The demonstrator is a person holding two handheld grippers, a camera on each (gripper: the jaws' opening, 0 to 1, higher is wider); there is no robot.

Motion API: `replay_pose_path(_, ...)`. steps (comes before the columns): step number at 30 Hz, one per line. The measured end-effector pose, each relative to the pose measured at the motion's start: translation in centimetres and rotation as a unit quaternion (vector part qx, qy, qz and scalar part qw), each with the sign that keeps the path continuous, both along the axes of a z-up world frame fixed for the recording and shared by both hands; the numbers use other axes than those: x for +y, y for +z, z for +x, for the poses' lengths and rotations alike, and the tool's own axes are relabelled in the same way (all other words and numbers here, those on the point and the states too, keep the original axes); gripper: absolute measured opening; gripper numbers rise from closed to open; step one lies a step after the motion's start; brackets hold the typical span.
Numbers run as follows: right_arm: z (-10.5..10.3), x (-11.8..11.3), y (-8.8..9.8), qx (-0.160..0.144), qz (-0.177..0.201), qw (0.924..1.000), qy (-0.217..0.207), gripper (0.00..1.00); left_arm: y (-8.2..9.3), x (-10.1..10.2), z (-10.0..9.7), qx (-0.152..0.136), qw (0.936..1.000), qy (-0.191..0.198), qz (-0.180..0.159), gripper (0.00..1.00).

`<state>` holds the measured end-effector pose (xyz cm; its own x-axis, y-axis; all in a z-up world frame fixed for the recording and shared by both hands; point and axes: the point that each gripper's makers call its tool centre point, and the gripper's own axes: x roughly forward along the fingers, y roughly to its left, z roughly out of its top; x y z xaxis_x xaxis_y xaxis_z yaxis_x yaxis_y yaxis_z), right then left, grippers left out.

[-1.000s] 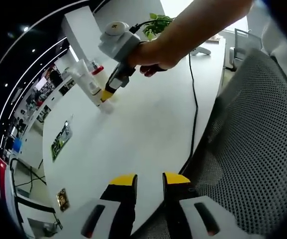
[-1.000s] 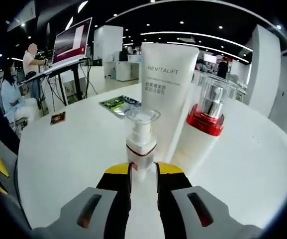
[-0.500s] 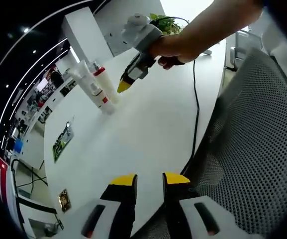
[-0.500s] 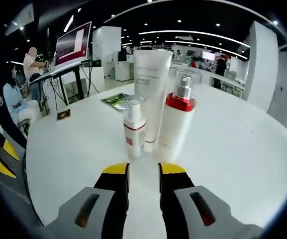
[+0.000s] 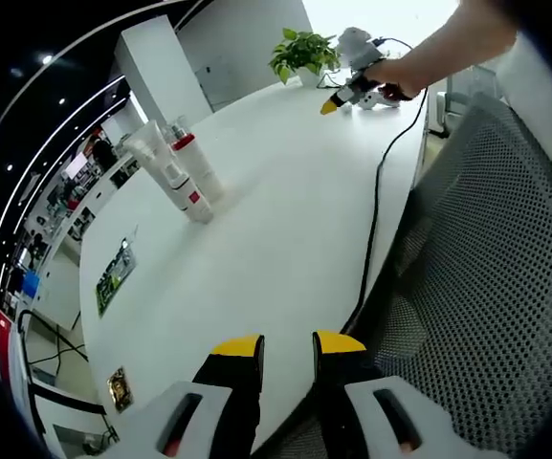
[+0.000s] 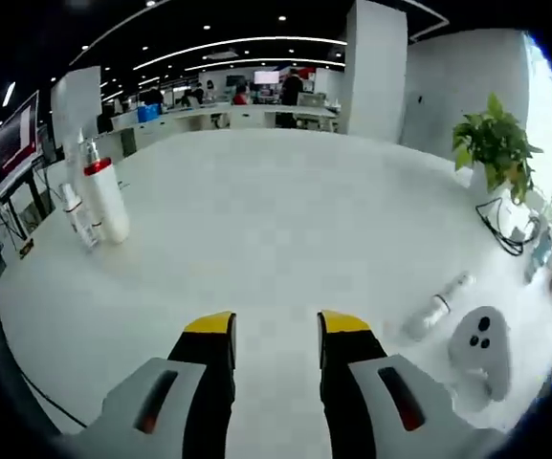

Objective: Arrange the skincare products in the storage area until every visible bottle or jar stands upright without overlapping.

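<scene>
On the white table: we saw three skincare products standing upright in a tight cluster, well away from both grippers.
Table (image 5: 285,220): white and curved, with a black cable (image 5: 376,220) trailing along its near edge beside a mesh chair (image 5: 486,287).
Tube (image 5: 156,158): we found the tall white tube upright at the back of the cluster.
Red-collared pump bottle (image 6: 106,196): it stood upright just beside the tube.
Small pump bottle (image 6: 77,215): it stood upright at the front of the same cluster, close against the others; we could not tell whether they touched.
Lying bottle (image 6: 436,308): a small white bottle lay on its side near a white rounded device (image 6: 481,349), far from the cluster.
Potted plant (image 6: 494,143): it sat at the far edge of the table.
Left gripper (image 5: 288,344): we held it low over the near table edge, its yellow-tipped jaws a narrow gap apart with nothing between them.
Right gripper (image 6: 276,323): we held it over bare table, jaws parted and empty; in the left gripper view it hung far off by the plant (image 5: 328,107).
</scene>
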<state>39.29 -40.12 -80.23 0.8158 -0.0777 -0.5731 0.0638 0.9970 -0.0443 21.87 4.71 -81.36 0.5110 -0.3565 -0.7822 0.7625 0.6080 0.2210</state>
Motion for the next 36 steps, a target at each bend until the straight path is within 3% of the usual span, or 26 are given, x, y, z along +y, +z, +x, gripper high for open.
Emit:
replay_pose_path(2,0.1,-3.1,0.0,0.001,-0.007,0.9993,-0.037,0.39,-0.1,0.0,0.0,0.002,1.0000,0.001,0.001,0.21)
replay_pose_path(5,0.1,-5.9,0.8,-0.009,0.001,0.9961,-0.088,0.40,-0.1,0.1,-0.1,0.004,1.0000,0.002,0.001,0.21)
replay_pose_path(10,-0.5,-8.4,0.1,0.021,0.026,0.9890,-0.144,0.41,-0.5,0.0,-0.3,0.015,0.9999,-0.004,0.005,0.21)
replay_pose_path(23,0.1,-9.1,-3.7,0.083,0.047,0.9810,-0.169,0.37,-1.3,0.1,-0.8,0.034,0.9992,-0.008,0.019,0.21)
replay_pose_path(31,1.7,-10.1,-3.4,0.084,0.039,0.9801,-0.176,0.36,-1.6,0.2,-0.9,0.042,0.9988,-0.007,0.025,0.21)
replay_pose_path(36,1.2,-9.5,-2.9,0.082,0.040,0.9814,-0.169,0.21,-1.7,0.1,-1.0,0.045,0.9985,-0.012,0.029,0.21)
